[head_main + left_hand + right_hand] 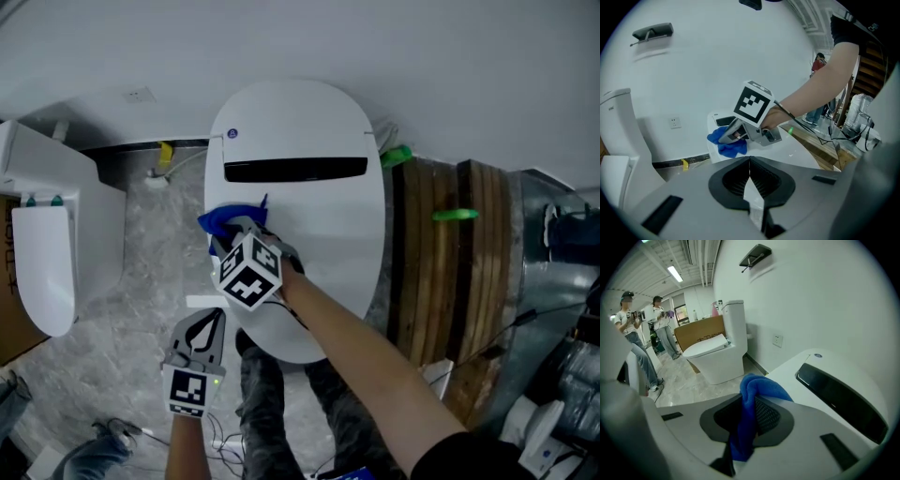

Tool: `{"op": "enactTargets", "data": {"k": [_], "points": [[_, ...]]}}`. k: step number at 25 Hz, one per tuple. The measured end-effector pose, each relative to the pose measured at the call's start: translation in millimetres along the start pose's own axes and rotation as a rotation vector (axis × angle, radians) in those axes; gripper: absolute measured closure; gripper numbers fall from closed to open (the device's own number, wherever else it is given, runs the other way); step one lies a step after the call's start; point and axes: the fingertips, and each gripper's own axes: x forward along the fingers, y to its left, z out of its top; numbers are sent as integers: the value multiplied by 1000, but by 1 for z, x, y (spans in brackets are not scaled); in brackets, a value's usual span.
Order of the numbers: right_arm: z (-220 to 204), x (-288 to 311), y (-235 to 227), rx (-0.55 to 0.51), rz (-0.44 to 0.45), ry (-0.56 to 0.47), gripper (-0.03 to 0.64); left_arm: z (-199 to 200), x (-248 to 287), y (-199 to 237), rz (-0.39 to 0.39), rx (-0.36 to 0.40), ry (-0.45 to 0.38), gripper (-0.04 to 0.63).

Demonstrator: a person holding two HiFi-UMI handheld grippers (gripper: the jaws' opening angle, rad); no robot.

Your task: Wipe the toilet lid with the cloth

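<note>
The white toilet lid lies closed in the middle of the head view, with a black slot near its back. My right gripper is shut on a blue cloth at the lid's left side. In the right gripper view the blue cloth hangs bunched between the jaws, with the lid just beyond. My left gripper is shut and empty, off the lid's front left edge. The left gripper view shows its own closed jaws in front, and beyond them the right gripper with the cloth.
A second white toilet stands on the floor to the left. Wooden planks with a green clip lean close on the lid's right. Cables and grey gear fill the far right. Two people stand far off.
</note>
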Motion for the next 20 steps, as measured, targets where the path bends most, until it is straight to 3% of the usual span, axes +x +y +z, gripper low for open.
{"op": "enactTargets", "data": {"k": [12, 20], "points": [[-52, -25, 58, 7, 75, 23, 551, -24, -9, -9, 31, -53, 2, 584], [-93, -47, 97, 44, 117, 30, 549, -33, -7, -16, 32, -36, 30, 584]]}}
